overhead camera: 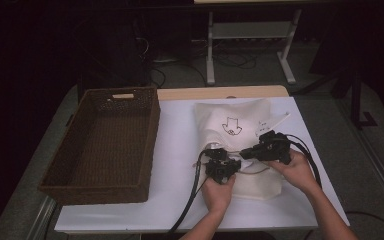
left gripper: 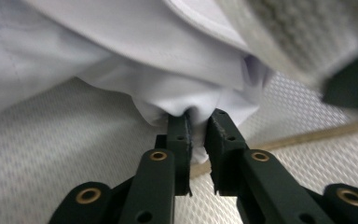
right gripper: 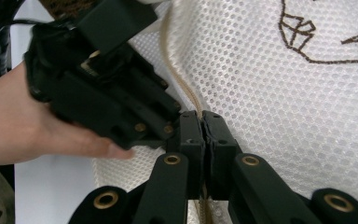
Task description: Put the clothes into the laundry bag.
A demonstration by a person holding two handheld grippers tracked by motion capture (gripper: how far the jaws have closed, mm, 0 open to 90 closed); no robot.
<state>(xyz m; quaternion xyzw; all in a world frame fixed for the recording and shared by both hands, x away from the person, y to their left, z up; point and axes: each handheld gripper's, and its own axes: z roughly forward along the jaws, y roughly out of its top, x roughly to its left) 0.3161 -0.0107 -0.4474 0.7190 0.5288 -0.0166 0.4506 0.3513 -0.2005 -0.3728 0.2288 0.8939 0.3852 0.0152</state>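
High view: white table (overhead camera: pixel 180 150), dark room.

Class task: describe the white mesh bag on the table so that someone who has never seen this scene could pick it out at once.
Start at the brown wicker basket on the white table. Right of it lies the white mesh bag, with both grippers working at its near edge. It alone bears a brown stitched outline drawing and a tan zip.

Light is falling from above onto the white counter (overhead camera: pixel 180 145) in the high view, while the room around it is sinking into near black and fine detail is going soft. In the left gripper view, white cloth (left gripper: pixel 135 60) is glaring and blurring close to the lens.
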